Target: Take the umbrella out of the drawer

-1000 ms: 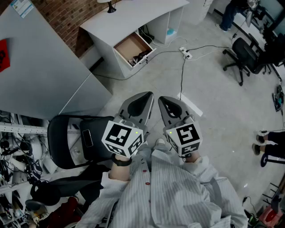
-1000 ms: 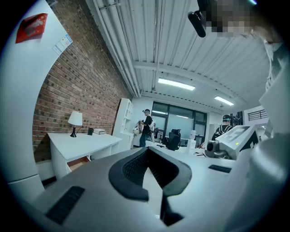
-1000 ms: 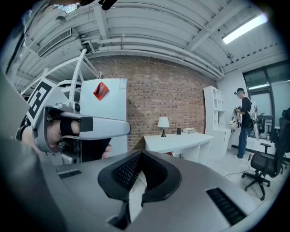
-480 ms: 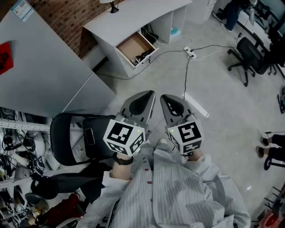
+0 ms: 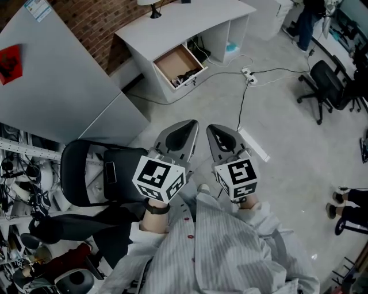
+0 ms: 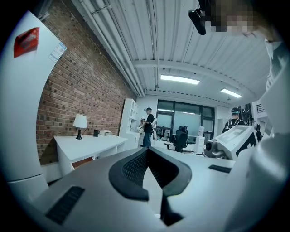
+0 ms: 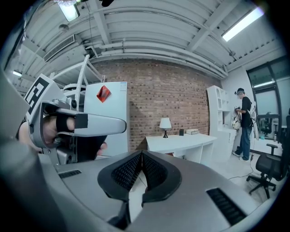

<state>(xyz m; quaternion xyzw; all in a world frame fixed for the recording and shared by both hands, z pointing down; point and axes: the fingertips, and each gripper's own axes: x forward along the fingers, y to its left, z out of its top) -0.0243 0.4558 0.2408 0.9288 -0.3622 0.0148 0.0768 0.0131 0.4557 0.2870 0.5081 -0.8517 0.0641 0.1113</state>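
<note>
A white desk point(image 5: 172, 26) stands by the brick wall, with its wooden drawer point(image 5: 175, 62) pulled open. Something dark point(image 5: 186, 75) lies at the drawer's front end, too small to make out as the umbrella. My left gripper point(image 5: 192, 123) and right gripper point(image 5: 210, 127) are side by side over the floor, well short of the desk. Both are shut and empty. In the left gripper view the closed jaws of the left gripper point(image 6: 146, 150) point past the desk point(image 6: 90, 144). The right gripper point(image 7: 141, 153) faces the desk point(image 7: 181, 140), with the left gripper point(image 7: 86, 124) beside it.
A black office chair point(image 5: 86, 181) stands close on my left under a large grey cabinet point(image 5: 52, 86). A power strip point(image 5: 248, 73) and cable cross the floor, with a white box point(image 5: 253, 143) near my right gripper. Another chair point(image 5: 325, 80) and a person point(image 5: 307, 17) are at the right.
The desk and drawer have slid a little down and right in the head view as I move across the floor. Both grippers stay side by side and shut.
</note>
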